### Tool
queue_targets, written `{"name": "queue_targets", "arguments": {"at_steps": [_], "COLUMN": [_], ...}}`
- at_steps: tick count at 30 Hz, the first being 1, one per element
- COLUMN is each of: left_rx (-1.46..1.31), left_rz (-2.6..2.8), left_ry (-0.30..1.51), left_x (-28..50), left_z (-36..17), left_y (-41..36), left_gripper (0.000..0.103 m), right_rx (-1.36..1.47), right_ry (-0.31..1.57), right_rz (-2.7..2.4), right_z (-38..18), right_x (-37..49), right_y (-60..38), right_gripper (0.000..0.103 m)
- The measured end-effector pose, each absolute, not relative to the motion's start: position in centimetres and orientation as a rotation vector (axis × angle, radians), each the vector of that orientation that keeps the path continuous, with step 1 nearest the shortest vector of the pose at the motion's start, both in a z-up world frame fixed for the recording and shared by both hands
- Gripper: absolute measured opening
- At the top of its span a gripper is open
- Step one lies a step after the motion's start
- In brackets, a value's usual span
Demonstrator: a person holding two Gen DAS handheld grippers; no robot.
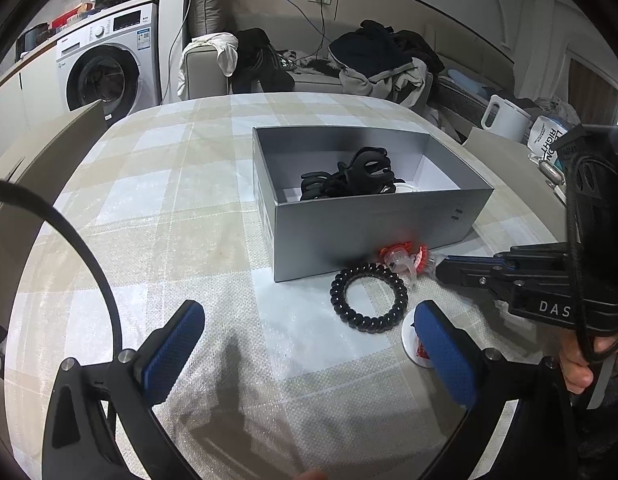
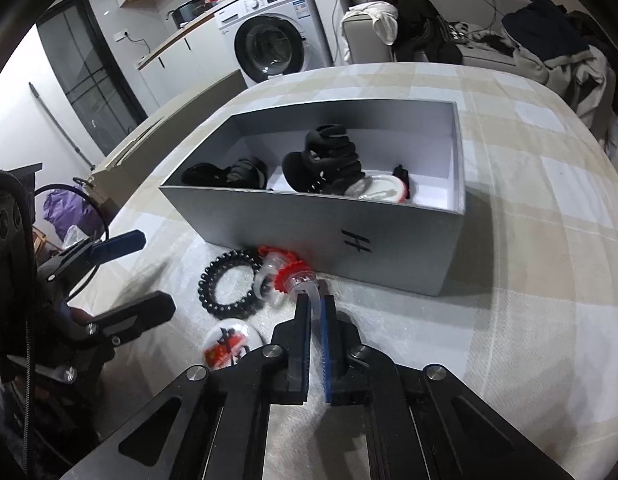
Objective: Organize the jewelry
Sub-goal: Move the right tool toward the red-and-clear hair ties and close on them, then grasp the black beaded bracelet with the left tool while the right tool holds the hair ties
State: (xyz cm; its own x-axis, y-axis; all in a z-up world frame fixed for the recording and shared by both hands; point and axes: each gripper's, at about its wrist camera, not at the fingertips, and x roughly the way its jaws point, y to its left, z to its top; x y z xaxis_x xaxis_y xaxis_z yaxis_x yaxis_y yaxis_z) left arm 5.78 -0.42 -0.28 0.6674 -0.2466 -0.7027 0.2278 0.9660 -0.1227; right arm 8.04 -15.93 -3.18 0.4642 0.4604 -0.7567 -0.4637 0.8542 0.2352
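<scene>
A grey open box (image 1: 369, 228) (image 2: 389, 248) stands on the checked tablecloth and holds black claw clips (image 1: 349, 176) (image 2: 329, 160) and a white round item (image 2: 383, 190). In front of it lie a black spiral hair tie (image 1: 369, 298) (image 2: 229, 284), a clear-and-red hair clip (image 1: 405, 258) (image 2: 287, 274) and a white round badge with red print (image 1: 419, 344) (image 2: 229, 342). My right gripper (image 2: 315, 306) (image 1: 449, 266) is shut on the clear handle of the red clip. My left gripper (image 1: 309, 344) (image 2: 149, 272) is open and empty, just short of the hair tie.
A washing machine (image 1: 105, 68) stands behind the table at the left. A sofa with piled clothes (image 1: 373, 60) lies behind it. A white kettle (image 1: 505, 116) and a printed cup (image 1: 549, 136) sit off the table's right edge.
</scene>
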Motion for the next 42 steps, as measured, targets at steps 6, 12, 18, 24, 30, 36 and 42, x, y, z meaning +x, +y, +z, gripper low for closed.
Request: {"name": "queue_targets", "arguments": {"at_steps": [6,12,18,24,30,36,42], "left_rx": [-0.016,-0.026,-0.038,-0.025,-0.009,0.019,0.069], "left_rz": [-0.275,-0.275,-0.275,-0.256,-0.192,-0.183,-0.236], "left_ry": [0.795,0.797,0.807,0.857,0.895,0.887,0.881], "left_x": [5.7,5.7,5.8,7.0,8.2,7.7,7.2], "left_z": [-0.3,-0.2,-0.3,-0.7,-1.2,-1.4,-1.4], "left_y": [-0.5,-0.3,-0.2,-1.4,-1.4,-1.9,-2.9], "left_gripper": [0.102,0.102,0.102,0.102,0.069,0.037,0.008], "right_rx": [-0.025,-0.076,-0.104,0.009,0.077,0.095,0.106], "right_ry": [0.924,0.919,0.885,0.82,0.786,0.771,0.772], "right_rz": [0.591,0.591,0.609,0.624,0.594,0.596,0.594], "right_z": [-3.0,-2.9,-2.7,-1.3,-0.5,-0.1,0.1], "right_x": [7.7,8.2,7.9,5.7,5.4,5.1,4.9], "right_y": [-15.8,-14.6,-14.1,-17.7,-20.3,-21.1,-21.2], "right_gripper": [0.014,0.024,0.015,0.015,0.015,0.015,0.015]}}
